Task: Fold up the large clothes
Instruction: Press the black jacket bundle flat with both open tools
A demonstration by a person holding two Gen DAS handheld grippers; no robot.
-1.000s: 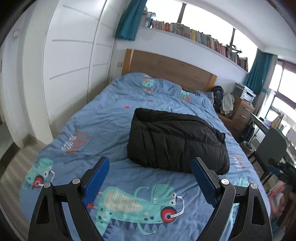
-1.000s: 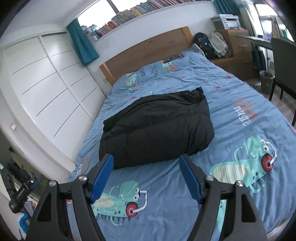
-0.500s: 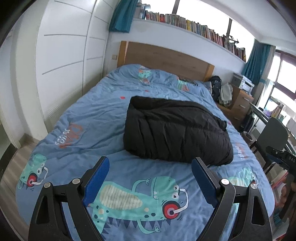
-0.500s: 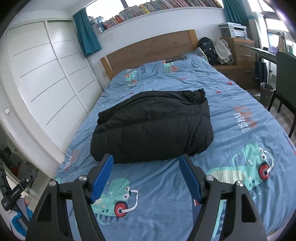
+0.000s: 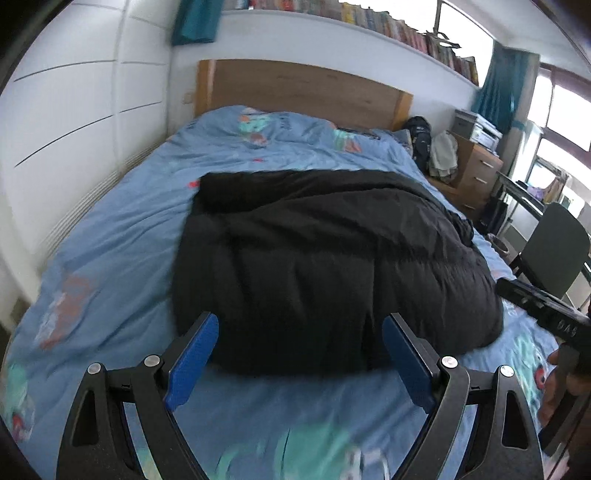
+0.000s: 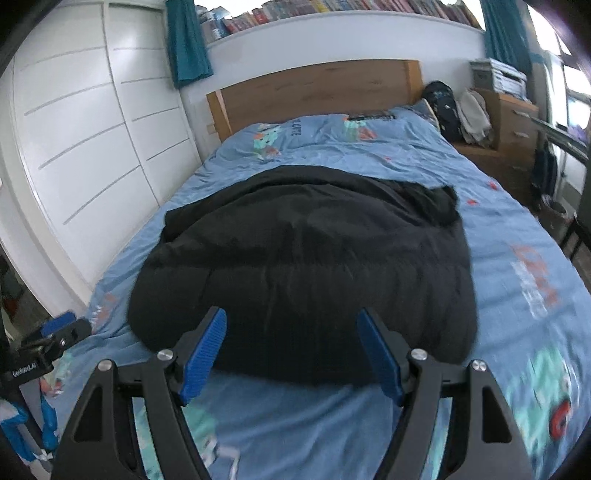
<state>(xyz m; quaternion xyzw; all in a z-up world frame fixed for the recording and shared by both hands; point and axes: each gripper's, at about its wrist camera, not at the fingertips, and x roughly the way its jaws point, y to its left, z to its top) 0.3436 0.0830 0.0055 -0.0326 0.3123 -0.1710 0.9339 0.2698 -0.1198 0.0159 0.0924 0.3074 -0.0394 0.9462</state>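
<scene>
Both claws stood open and empty over the foot of the bed. The left gripper (image 5: 299, 354) had its blue pads spread wide, the right gripper (image 6: 291, 350) somewhat less so, and nothing lay between the jaws of either. Just beyond the fingertips, on the blue dinosaur-print duvet (image 5: 110, 258), lay the black padded coat (image 5: 325, 266), a bulky, roughly bundled mass resting near the middle of the bed with its near hem facing the claws. The coat lay straight ahead of and below both grippers, close but apart from them. Its long axis appeared to run across the bed, from the wardrobe side to the window side, so that each claw faced a different stretch of that near edge: the left gripper toward the coat's left portion, the right gripper (image 5: 546, 314), glimpsed at the frame's edge with the hand (image 5: 557, 384) holding it, toward the other end. Neither looked clearly nearer. The coat (image 6: 306, 258) filled the right wrist view equally. Behind it stood the wooden headboard (image 6: 317, 92) and a shelf of books (image 6: 332, 11).
</scene>
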